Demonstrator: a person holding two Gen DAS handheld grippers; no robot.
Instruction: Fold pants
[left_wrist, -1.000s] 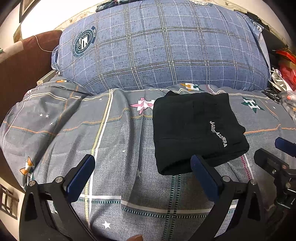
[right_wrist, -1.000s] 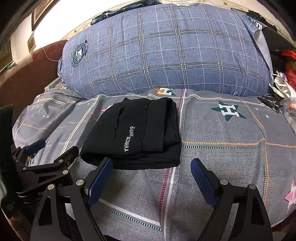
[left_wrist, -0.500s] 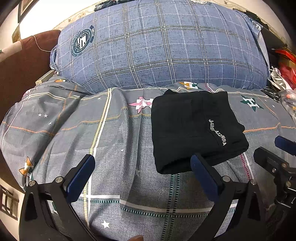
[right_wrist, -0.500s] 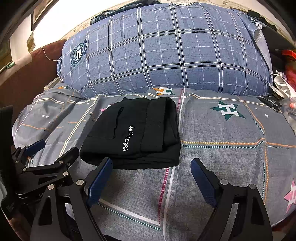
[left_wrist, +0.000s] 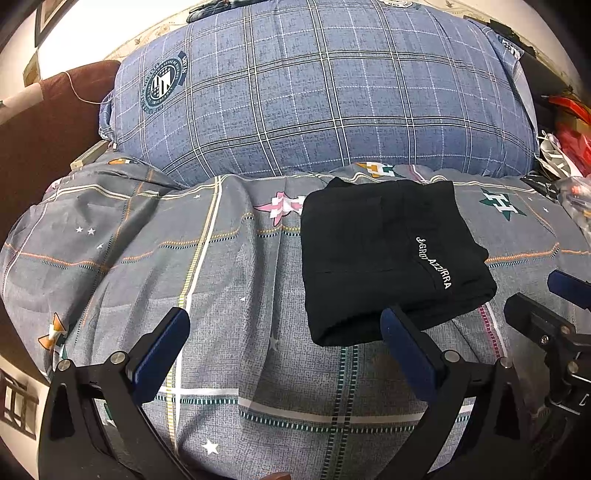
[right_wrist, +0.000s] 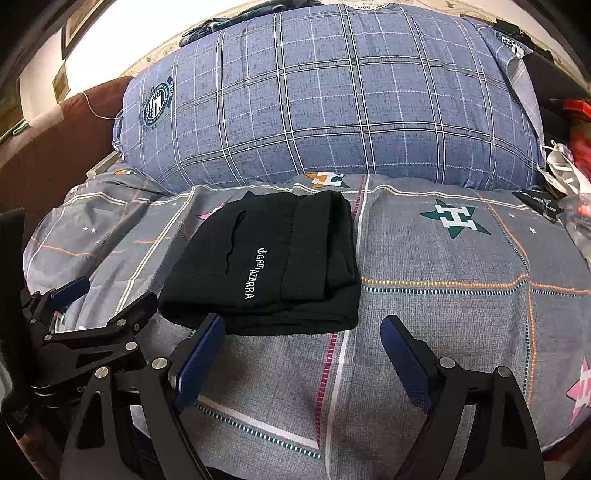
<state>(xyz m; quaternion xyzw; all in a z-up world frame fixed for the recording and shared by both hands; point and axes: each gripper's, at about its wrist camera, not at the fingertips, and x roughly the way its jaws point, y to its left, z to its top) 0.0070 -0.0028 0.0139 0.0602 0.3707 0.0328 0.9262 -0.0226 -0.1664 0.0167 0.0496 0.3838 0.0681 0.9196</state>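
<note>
Hovering over a grey bedspread (left_wrist: 229, 288), my left gripper (left_wrist: 284, 339) and right gripper (right_wrist: 303, 350) both wide open, holding nothing, folded black pants (right_wrist: 273, 262) lying just ahead, blue plaid pillow (right_wrist: 332, 96) behind.

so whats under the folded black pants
The black pants lie on the grey patterned bedspread, partly covering a pink star print. Whatever else lies beneath them is hidden.

Bed w/ grey plaid star-print cotton sheet (left_wrist: 229, 295). Folded black fabric pants (left_wrist: 384, 258), white lettering, lie flat approx mid-bed. Big blue plaid fabric pillow (left_wrist: 314, 96) w/ round crest badge sits along bed's far edge, just behind pants.
</note>
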